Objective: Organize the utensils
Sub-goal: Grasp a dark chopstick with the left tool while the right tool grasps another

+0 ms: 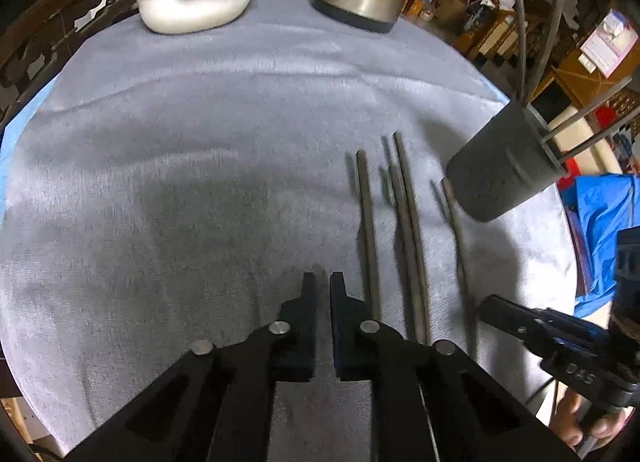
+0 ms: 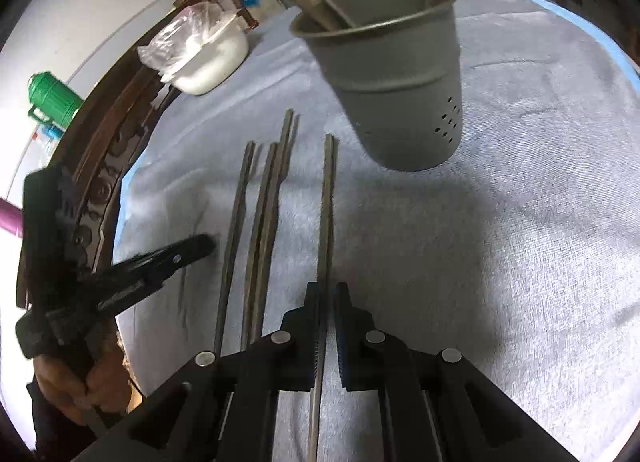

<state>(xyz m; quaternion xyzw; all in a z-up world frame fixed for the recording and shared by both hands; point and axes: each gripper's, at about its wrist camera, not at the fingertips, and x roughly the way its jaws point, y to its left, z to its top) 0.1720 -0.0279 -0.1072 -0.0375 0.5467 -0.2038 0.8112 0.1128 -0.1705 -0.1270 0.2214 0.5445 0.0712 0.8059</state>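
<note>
Gripping the rightmost chopstick (image 2: 327, 198) on the bench (image 2: 500, 262), the right claw (image 2: 325, 294) must lift it into the holder (image 2: 400, 74) while the left claw (image 1: 322, 282) hovers closed, empty.

Dim indoor light; soft dark shadows across the desk (image 1: 200, 122) middle, slight motion blur, strong fisheye bending at black edges.

grey cloth (image 1: 200, 142), dark grey holder (image 2: 400, 74), white bowl (image 1: 192, 2)
</note>
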